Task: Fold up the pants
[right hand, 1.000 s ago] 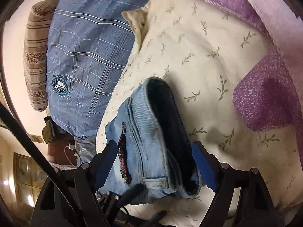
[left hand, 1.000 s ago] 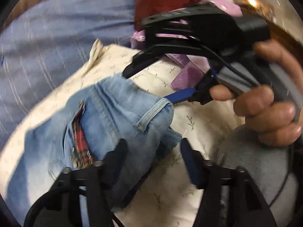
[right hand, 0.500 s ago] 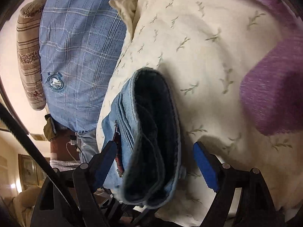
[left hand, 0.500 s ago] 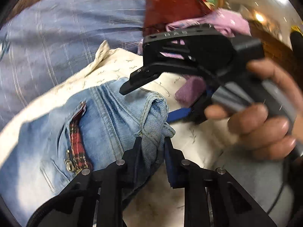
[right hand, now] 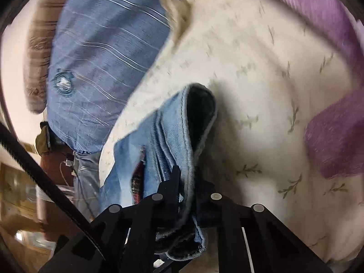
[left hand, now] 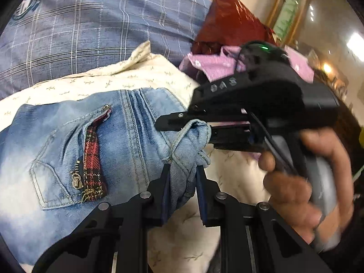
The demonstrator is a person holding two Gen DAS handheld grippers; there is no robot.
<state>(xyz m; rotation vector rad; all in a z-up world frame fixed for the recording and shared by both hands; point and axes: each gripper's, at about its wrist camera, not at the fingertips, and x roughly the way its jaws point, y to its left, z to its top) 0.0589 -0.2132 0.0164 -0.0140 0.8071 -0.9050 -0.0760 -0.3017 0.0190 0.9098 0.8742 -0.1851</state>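
Light blue denim pants (left hand: pixel 68 145) with a zip pocket lined in red plaid lie on a cream leaf-print sheet (left hand: pixel 102 79). My left gripper (left hand: pixel 182 170) is shut on a bunched edge of the pants at their right end. My right gripper (left hand: pixel 182 122) comes in from the right, held by a hand, and pinches the same end a little farther back. In the right wrist view my right gripper (right hand: pixel 186 177) is shut on the hem of the pants (right hand: pixel 173 136), whose dark inside shows.
A blue plaid cover (left hand: pixel 91 27) lies behind the sheet. Purple cloth (left hand: pixel 213 66) and a dark red bag (left hand: pixel 229 22) sit at the back right. A purple blanket (right hand: pixel 334 134) lies to the right of the pants. A striped cushion (right hand: pixel 38 52) is at the far left.
Both grippers have closed on the end of the pants: the left was open a second ago, the right was open until half a second ago. The right view has shifted and blurred.
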